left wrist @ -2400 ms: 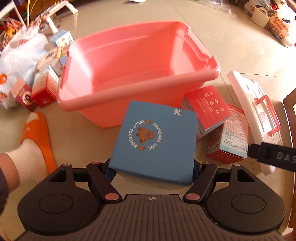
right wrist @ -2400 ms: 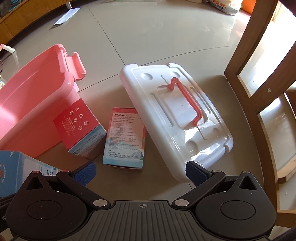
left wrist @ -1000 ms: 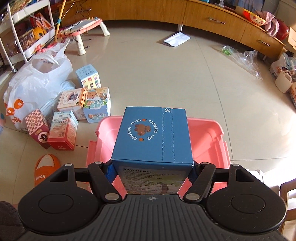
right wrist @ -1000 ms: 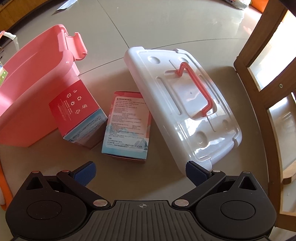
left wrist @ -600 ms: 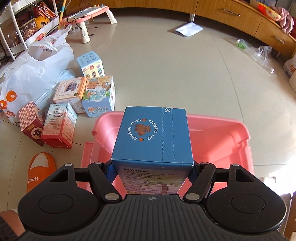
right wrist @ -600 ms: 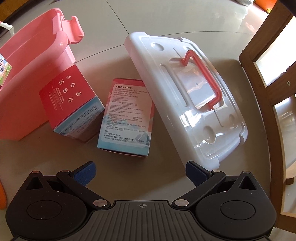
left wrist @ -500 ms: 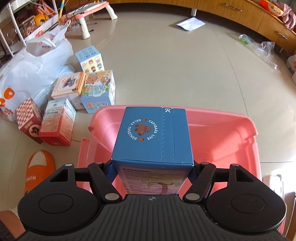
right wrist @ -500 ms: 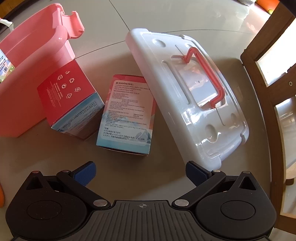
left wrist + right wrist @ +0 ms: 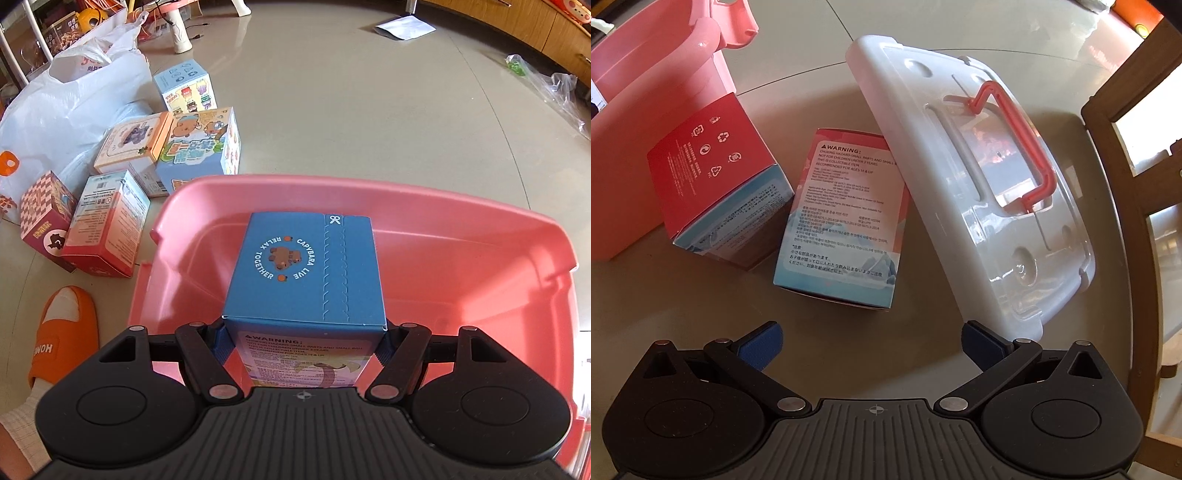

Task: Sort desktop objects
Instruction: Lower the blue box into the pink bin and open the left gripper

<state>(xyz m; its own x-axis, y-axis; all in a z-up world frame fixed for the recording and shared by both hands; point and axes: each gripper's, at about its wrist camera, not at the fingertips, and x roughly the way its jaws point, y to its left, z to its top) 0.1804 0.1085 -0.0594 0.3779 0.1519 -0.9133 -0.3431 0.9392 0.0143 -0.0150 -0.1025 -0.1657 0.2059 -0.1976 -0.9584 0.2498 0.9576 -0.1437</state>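
My left gripper (image 9: 304,334) is shut on a blue capybara box (image 9: 306,269) and holds it above the open pink bin (image 9: 480,236). My right gripper (image 9: 871,341) is open and empty, low over the tabletop. Just ahead of it lies a pink-and-blue box with warning text (image 9: 846,218). A red box (image 9: 716,177) leans beside it against the pink bin (image 9: 639,92).
A white lid with a red handle (image 9: 975,177) lies right of the boxes. A wooden chair frame (image 9: 1134,162) stands at the right. Several toy boxes (image 9: 147,158), a white plastic bag (image 9: 74,96) and an orange slipper (image 9: 62,332) are on the floor at left.
My left gripper lifted the blue box off the table and carried it over the pink bin, and it sinks toward it. My right gripper moved closer to the two boxes.
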